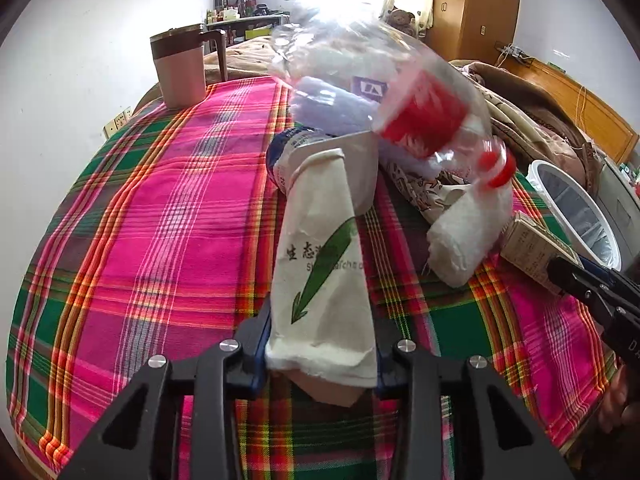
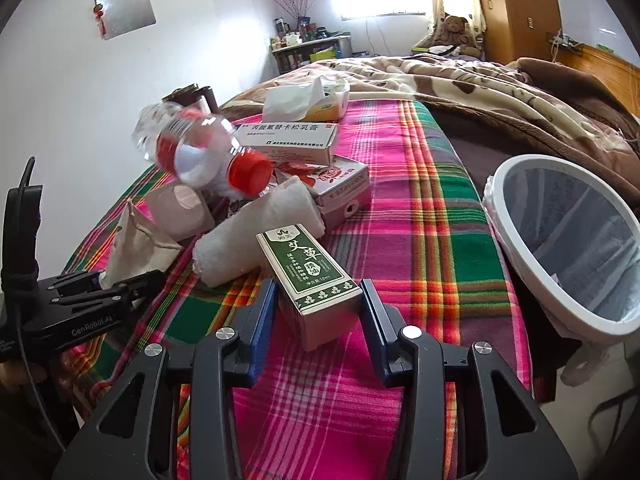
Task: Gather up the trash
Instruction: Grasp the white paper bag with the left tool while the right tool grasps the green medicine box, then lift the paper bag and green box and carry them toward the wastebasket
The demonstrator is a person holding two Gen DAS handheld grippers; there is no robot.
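My left gripper (image 1: 322, 344) is shut on a beige paper packet (image 1: 324, 268) with a green leaf print, held over the plaid cloth; it also shows in the right wrist view (image 2: 132, 240). My right gripper (image 2: 320, 308) is shut on a small green and white box (image 2: 310, 276), seen in the left wrist view (image 1: 532, 248) at the right. A clear plastic bottle (image 2: 200, 152) with a red label and red cap is tilted and blurred above the pile (image 1: 416, 100). A rolled white towel (image 2: 256, 232) lies below it. The white-rimmed trash bin (image 2: 568, 248) stands at the table's right edge.
A brown lidded mug (image 1: 182, 66) stands at the far left of the plaid table (image 1: 160, 208). Medicine boxes (image 2: 292, 140), a red-printed box (image 2: 340, 188) and a tissue pack (image 2: 308, 98) lie further back. A bed with blankets (image 2: 500, 88) lies behind.
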